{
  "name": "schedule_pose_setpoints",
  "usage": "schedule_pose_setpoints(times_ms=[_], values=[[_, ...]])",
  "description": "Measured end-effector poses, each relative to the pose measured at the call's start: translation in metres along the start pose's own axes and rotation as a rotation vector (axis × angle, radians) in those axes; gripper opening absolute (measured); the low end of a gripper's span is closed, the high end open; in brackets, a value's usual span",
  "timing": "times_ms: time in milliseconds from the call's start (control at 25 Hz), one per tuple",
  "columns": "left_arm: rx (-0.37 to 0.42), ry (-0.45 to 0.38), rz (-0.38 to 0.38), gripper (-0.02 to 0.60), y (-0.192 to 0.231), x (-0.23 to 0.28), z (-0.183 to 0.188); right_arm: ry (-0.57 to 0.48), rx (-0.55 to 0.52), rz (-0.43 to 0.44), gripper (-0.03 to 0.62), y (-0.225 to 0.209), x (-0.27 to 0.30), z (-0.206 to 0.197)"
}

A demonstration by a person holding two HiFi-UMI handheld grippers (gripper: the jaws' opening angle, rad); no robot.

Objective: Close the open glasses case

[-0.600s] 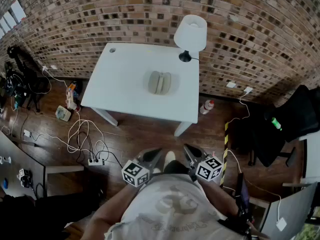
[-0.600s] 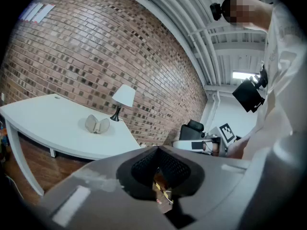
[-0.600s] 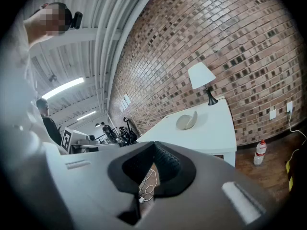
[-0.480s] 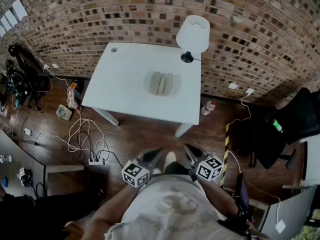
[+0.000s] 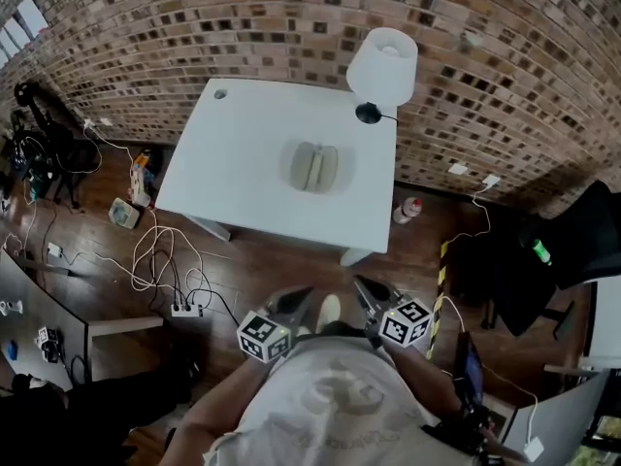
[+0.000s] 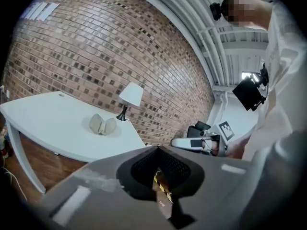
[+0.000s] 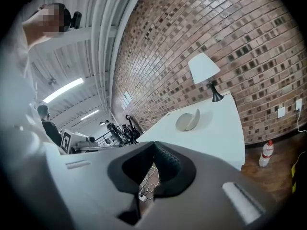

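Glasses case (image 5: 313, 167) lies open, its two halves spread side by side. It sits near the middle of the white counter (image 5: 243, 178), a little toward the counter's right half. White-shaded lamp (image 5: 381, 66) on a black base stands at the counter's far right corner, well apart from the case. Brick wall (image 5: 194, 27) runs along behind the counter's far edge.

Left tongs (image 5: 293, 302) and right tongs (image 5: 365, 287) are held close to the person's body, well short of the counter's near edge, tips aimed toward it. Both pairs are closed, jaws meeting at the tip, with nothing gripped.

Between the tongs and the counter is a strip of wood floor (image 5: 281, 260).
- A tangle of white cables (image 5: 160, 260) and a power strip (image 5: 184, 311) lie on the floor off the counter's near left corner.
- A bottle (image 5: 408, 209) with a red cap stands on the floor just beside the counter's near right leg.
- A yellow-and-black tape strip (image 5: 439, 275) runs along the floor right of that leg.
- A black chair (image 5: 543, 260) stands farther right of the counter.
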State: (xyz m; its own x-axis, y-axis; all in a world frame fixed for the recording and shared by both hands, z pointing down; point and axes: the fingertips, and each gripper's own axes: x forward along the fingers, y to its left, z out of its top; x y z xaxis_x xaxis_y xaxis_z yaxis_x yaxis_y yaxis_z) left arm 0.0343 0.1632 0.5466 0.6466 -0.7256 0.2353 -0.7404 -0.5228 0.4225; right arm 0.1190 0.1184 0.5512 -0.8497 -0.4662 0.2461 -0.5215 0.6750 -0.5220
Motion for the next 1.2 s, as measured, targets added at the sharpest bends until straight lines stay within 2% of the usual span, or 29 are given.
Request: schedule_pose_setpoints(times_ms=[240, 440, 600, 880, 1200], values=[[0.036, 0.013, 0.003, 0.006, 0.013, 0.023, 0.024, -0.017, -0.002, 0.04, 0.008, -0.018, 0.026, 0.031], [0.067, 0.011, 0.052, 0.006, 0.033, 0.038, 0.05, -0.014, -0.022, 0.103, 0.008, -0.026, 0.049, 0.05], [0.079, 0.008, 0.064, 0.006, 0.037, 0.057, 0.063, -0.008, -0.001, 0.117, 0.008, -0.043, 0.054, 0.063], [0.081, -0.017, 0.125, 0.006, 0.044, 0.073, 0.075, 0.034, 0.071, 0.169, 0.008, -0.056, 0.057, 0.06], [0.071, -0.014, 0.149, 0.006, 0.059, 0.076, 0.082, 0.05, 0.093, 0.168, 0.008, -0.068, 0.068, 0.062]])
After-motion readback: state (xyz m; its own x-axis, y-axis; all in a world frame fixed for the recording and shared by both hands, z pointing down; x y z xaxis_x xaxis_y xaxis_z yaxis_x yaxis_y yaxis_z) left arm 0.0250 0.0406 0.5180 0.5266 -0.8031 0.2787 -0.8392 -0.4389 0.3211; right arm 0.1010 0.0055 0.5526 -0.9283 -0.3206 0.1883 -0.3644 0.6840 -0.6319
